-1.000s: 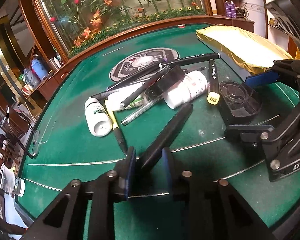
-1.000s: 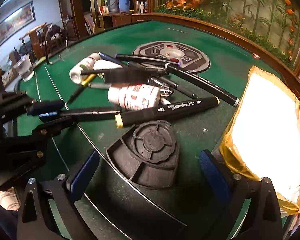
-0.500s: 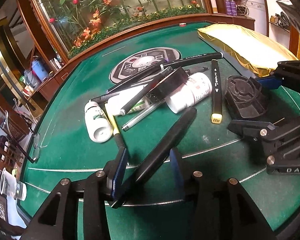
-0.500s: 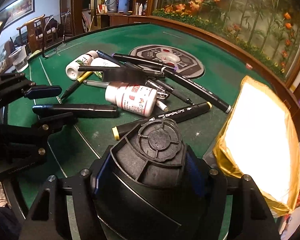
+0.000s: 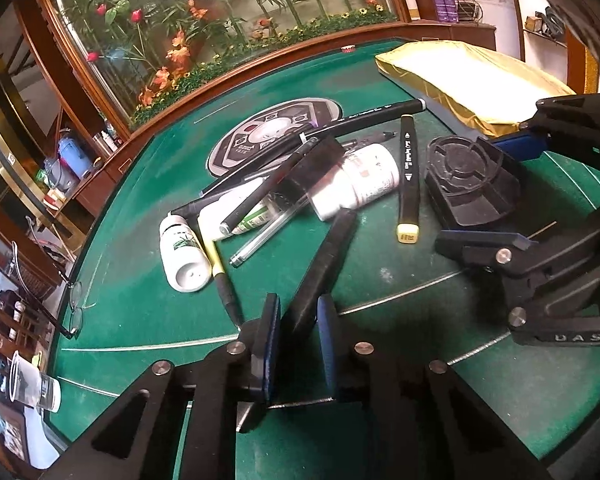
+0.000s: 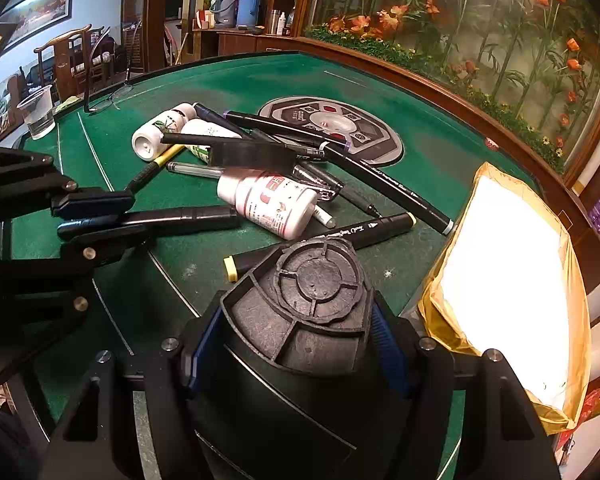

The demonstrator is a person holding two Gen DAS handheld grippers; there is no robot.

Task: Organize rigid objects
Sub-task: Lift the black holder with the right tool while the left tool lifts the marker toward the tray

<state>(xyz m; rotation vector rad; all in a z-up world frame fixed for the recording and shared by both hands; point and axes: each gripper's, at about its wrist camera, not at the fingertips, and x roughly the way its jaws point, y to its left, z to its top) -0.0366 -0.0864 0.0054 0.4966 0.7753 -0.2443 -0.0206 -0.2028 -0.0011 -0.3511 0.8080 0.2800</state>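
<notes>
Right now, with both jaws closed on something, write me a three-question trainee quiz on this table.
1. True or false: the right gripper grips the black pen holder.
2. What does the left gripper hold? A) white bottle B) thick black marker C) gold pouch
3. Fill in: the marker by the holder has a ____ end cap.

Key: 1 true; 2 B; 3 yellow.

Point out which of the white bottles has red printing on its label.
The largest white plastic bottle, lying nearest the yellow-capped black marker; the two smaller white bottles carry green print.
</notes>
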